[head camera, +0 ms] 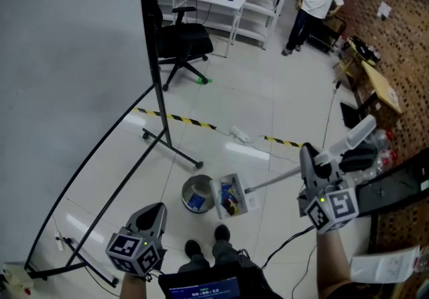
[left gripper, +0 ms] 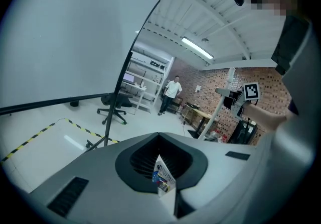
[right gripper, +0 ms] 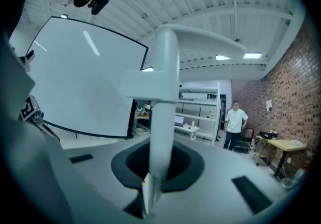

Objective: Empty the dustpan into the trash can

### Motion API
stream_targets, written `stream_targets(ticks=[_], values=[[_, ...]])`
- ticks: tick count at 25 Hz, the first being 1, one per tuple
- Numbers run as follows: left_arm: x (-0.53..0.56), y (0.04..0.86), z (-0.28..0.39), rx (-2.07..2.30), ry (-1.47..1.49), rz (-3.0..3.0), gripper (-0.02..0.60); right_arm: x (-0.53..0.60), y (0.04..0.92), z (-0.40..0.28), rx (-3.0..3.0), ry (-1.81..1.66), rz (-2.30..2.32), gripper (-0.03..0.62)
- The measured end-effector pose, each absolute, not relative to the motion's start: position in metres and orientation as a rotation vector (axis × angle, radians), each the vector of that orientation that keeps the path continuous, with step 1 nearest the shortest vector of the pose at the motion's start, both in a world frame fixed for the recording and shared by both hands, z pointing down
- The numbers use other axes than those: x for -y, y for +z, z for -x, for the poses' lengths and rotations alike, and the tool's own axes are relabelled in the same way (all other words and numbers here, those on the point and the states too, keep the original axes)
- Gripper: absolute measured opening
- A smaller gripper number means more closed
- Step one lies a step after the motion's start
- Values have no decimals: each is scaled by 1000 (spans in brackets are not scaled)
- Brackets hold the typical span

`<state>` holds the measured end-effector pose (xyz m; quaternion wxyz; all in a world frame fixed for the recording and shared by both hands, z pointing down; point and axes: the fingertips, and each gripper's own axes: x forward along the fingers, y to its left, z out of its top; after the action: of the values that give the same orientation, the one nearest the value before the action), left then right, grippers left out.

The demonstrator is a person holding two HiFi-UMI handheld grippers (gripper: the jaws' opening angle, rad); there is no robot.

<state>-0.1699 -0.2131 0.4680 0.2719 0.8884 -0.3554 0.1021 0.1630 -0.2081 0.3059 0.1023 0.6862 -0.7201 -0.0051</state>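
In the head view a white long-handled dustpan (head camera: 231,197) holding coloured litter hangs tilted right beside a round metal trash can (head camera: 194,195) on the floor. Its pale handle (head camera: 281,175) rises to the right into my right gripper (head camera: 310,157), which is shut on it. From the right gripper view (right gripper: 149,188) the handle (right gripper: 163,112) stands upright between the closed jaws. Low on the left, my left gripper (head camera: 155,209) points toward the can. Its jaws (left gripper: 163,180) are closed to a slit with nothing in them, and the dustpan's litter (left gripper: 160,177) shows through that slit.
A large projection screen (head camera: 67,56) on a black floor stand (head camera: 171,150) fills the left. Yellow-black tape (head camera: 181,118) and a power strip (head camera: 240,135) cross the floor beyond. An office chair (head camera: 181,43), desks and a standing person (head camera: 315,6) are farther back. Plastic bottles (head camera: 379,147) lie right.
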Motion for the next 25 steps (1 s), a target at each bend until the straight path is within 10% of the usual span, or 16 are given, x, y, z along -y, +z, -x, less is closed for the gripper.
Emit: stream_targets(ticks=[25], values=[[207,501,216,1092,274,-2236,0,273,336,-25,2317,-318,-1573,31]])
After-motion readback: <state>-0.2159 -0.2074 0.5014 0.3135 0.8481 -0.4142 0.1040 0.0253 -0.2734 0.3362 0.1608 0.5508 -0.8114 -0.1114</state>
